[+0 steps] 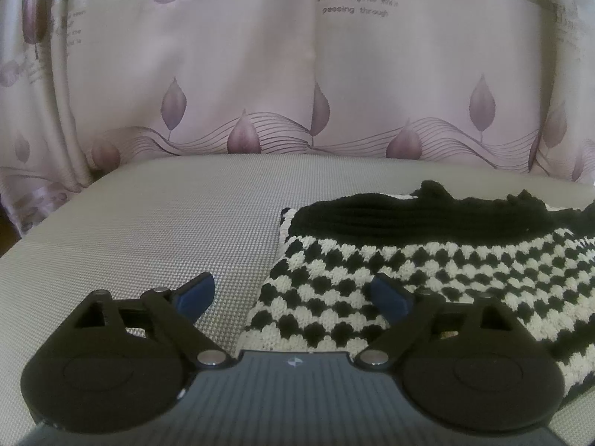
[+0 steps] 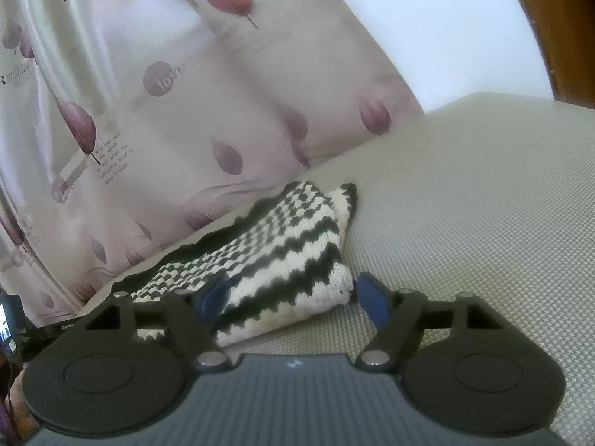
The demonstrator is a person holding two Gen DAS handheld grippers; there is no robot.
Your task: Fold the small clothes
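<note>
A small black-and-white knitted garment (image 1: 427, 271) with a black ribbed band lies folded on the grey woven surface (image 1: 167, 223). My left gripper (image 1: 293, 297) is open, its blue pads astride the garment's near left edge. In the right wrist view the garment (image 2: 282, 260) shows zigzag stripes, folded flat. My right gripper (image 2: 293, 297) is open, its blue pads either side of the garment's near right corner; nothing is gripped.
A pink curtain (image 1: 260, 74) with purple leaf prints hangs close behind the surface's far edge. It also shows in the right wrist view (image 2: 148, 111). A white wall (image 2: 427, 18) and a brown wooden frame (image 2: 565, 18) are at the right. Dark objects (image 2: 11, 319) sit at the far left.
</note>
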